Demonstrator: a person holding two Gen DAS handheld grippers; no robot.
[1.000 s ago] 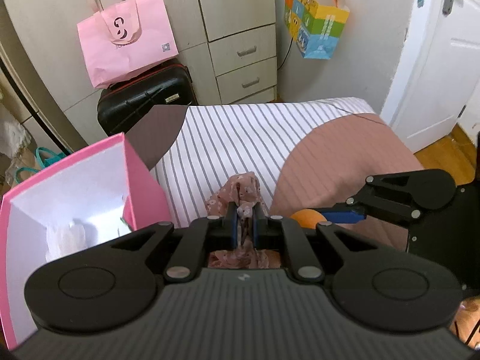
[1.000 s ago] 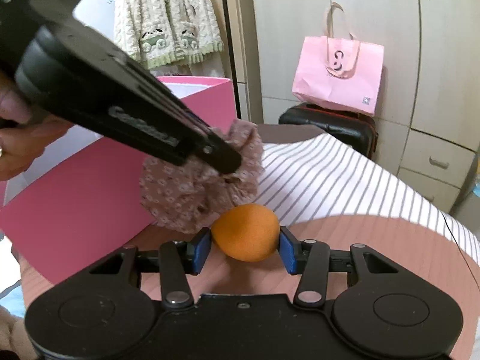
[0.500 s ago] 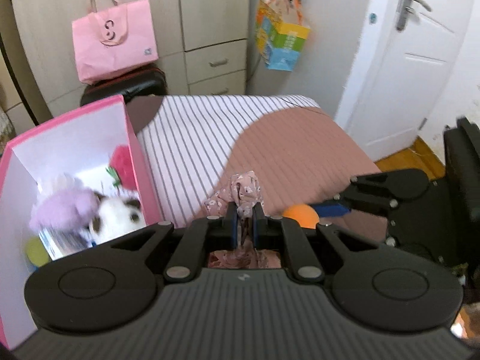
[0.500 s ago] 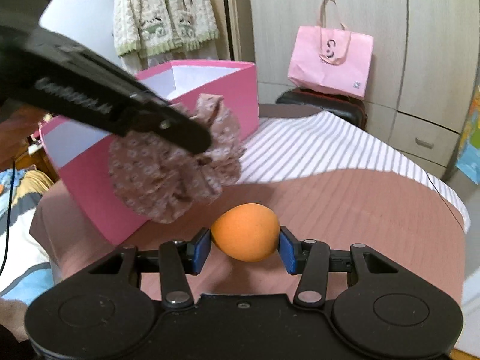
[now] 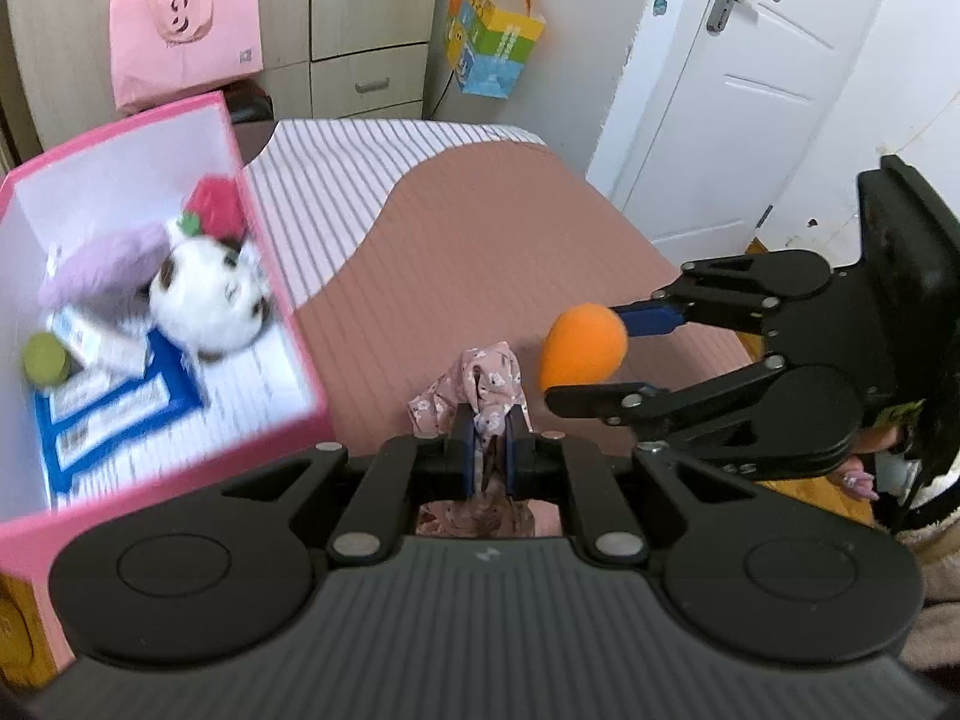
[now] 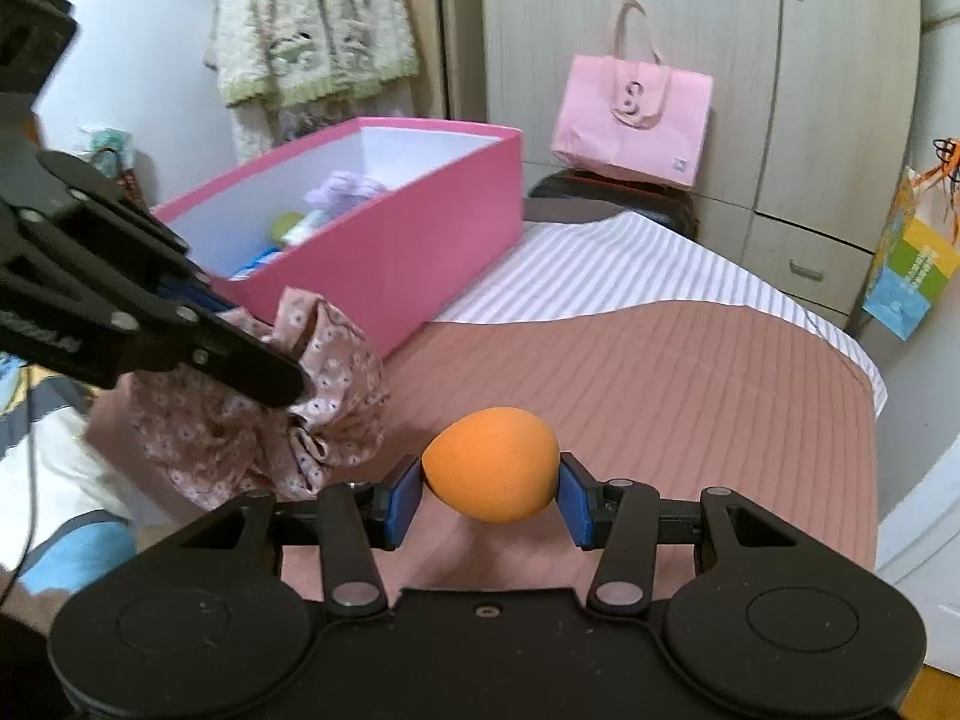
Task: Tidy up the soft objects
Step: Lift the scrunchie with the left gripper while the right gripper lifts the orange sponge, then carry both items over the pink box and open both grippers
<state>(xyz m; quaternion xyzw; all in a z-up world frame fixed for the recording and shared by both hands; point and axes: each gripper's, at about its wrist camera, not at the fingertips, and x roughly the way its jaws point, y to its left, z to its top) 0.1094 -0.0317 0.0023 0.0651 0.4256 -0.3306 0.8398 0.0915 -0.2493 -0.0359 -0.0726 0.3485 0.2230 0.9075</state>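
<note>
My left gripper is shut on a pink floral scrunchie, held above the bed just right of the pink box. In the right wrist view the same scrunchie hangs from the left gripper at the left. My right gripper is shut on an orange foam egg, lifted over the brown bedspread. The left wrist view has that egg to the right, between the right gripper's fingers. The box holds a white plush, a lilac soft item, a red one and a green ball.
A bed with striped and brown cover fills the middle. Behind it are a pink shopping bag on a black suitcase, cupboards with drawers, a colourful hanging bag and a white door. Knitwear hangs at the back left.
Both grippers have swung back from the box over the bed, each still holding its object. The box interior with its toys has come into view on the left.
</note>
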